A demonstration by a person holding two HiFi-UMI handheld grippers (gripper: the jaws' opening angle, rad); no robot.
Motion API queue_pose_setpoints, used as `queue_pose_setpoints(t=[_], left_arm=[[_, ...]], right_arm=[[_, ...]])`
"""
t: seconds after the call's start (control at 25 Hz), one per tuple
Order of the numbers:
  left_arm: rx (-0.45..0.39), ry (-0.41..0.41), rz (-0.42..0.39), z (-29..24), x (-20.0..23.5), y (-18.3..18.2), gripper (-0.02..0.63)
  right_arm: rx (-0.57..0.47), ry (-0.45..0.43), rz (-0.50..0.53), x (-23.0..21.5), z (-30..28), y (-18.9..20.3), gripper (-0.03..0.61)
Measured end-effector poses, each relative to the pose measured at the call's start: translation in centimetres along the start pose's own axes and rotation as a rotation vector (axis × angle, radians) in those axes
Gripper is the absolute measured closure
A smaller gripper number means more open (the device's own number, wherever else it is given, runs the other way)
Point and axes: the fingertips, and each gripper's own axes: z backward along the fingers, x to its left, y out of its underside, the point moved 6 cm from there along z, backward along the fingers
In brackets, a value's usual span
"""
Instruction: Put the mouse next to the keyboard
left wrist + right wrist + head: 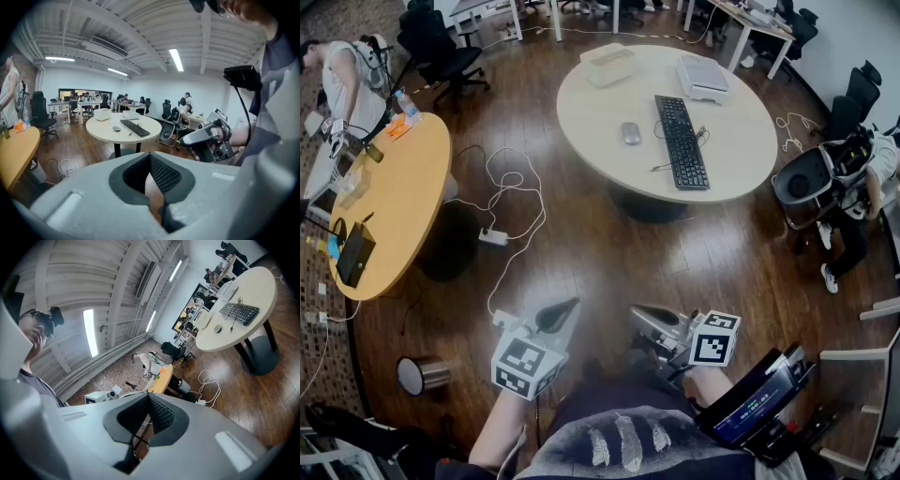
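The left tongs (560, 314) and right tongs (644, 316) are hanging shut, empty. The mouse (631, 133) is lying far ahead, near the keyboard (682, 142): approaching first, then opening one wide, seems wise.

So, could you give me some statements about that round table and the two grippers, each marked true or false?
The mouse lies on the round table, apart from the keyboard. True.
The left gripper holds the mouse. False: its jaws are shut on nothing.
The right gripper is shut and empty. True.
The keyboard lies on the floor. False: it lies on the round table.
Both grippers are over the table. False: they are close to the person, over the floor.
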Motion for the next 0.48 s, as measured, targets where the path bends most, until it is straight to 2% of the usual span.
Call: queue_pose_setpoints(t=[0.2,0.48], left_arm=[[0.009,0.014,-0.076,-5.2,-3.9,-3.8,0.614],[0.026,0.018,-0.107,-10.3,-6.4,-7.2,0.614]], right_arm=[[-0.105,-0.12,-0.011,-1.5,5.2,-5.1,0.578],[-0.144,-0.094,-0.052,-5.4,10.3,-8.4,0.578]])
